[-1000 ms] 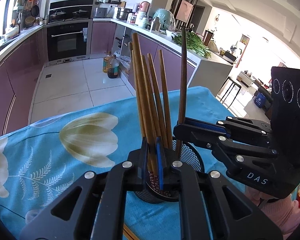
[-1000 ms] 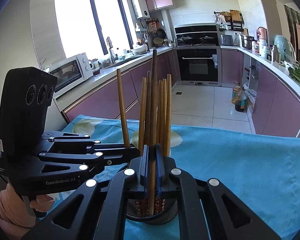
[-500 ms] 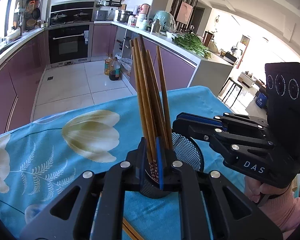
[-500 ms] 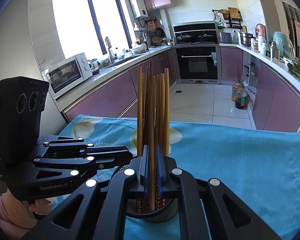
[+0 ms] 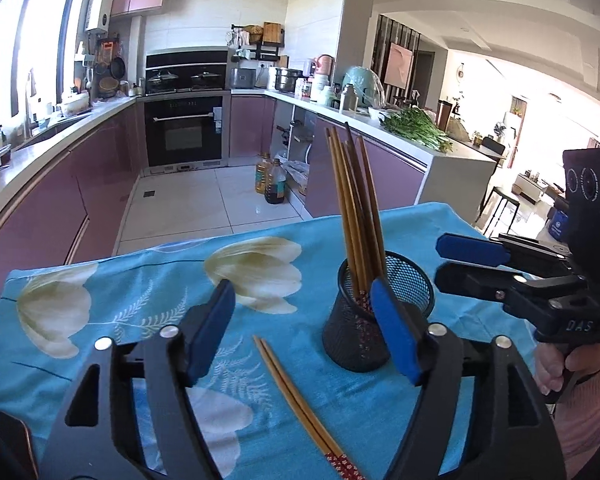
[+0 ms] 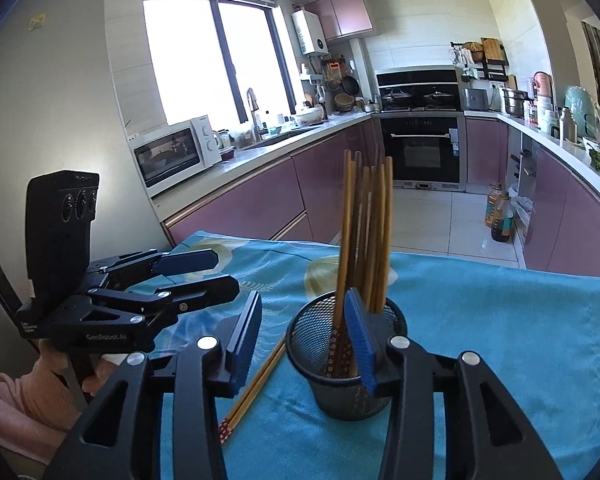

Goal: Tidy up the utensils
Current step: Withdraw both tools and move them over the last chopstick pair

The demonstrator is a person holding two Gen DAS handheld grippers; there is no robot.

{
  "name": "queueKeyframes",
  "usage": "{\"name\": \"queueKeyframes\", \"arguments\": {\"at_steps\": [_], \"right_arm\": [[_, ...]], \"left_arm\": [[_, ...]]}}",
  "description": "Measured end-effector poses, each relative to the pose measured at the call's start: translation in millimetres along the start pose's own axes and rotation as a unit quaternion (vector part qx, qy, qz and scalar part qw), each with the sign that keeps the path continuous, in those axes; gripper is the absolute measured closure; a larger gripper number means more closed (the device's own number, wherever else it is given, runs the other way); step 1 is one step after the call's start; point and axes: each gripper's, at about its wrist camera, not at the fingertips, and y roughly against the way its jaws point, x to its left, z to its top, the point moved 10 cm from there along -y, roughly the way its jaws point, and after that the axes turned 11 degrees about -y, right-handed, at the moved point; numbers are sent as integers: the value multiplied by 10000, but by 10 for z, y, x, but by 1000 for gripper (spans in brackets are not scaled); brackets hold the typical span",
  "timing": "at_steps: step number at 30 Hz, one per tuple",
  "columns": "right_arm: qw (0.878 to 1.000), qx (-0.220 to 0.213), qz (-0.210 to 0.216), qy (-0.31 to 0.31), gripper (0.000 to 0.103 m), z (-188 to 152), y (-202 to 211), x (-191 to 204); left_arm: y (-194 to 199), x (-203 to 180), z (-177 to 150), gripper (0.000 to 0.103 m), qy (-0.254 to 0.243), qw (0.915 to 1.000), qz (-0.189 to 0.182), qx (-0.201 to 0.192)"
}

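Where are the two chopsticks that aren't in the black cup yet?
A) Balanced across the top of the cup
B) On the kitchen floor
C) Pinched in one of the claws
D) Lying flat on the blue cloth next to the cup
D: the loose pair of chopsticks lies flat on the blue cloth beside the black mesh cup, with neither claw touching it.

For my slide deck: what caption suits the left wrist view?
Open left gripper facing mesh cup of chopsticks; one pair lies on cloth.

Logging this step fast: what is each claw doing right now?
Left claw: open, jaws just opened, holding nothing.
Right claw: open, jaws just opened, holding nothing; chopsticks stand free in the mesh cup.
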Motion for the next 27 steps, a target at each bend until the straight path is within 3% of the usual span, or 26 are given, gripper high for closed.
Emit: {"name": "queueKeyframes", "arguments": {"at_steps": [5, 10, 16, 27], "right_arm": [[9995, 223, 135, 176, 51, -241, -8, 189], [9973, 701, 71, 189, 50, -627, -237, 248], [9925, 1219, -57, 115, 50, -1024, -493, 268], [9880, 1510, -312, 31, 50, -1251, -649, 224]], "left_arm": [[198, 154, -239, 19, 92, 9994, 327, 11], [246, 268, -520, 19, 176, 9976, 631, 205], [133, 219, -841, 21, 177, 9958, 647, 621], [-4, 275, -1104, 27, 316, 9922, 658, 1009]]}}
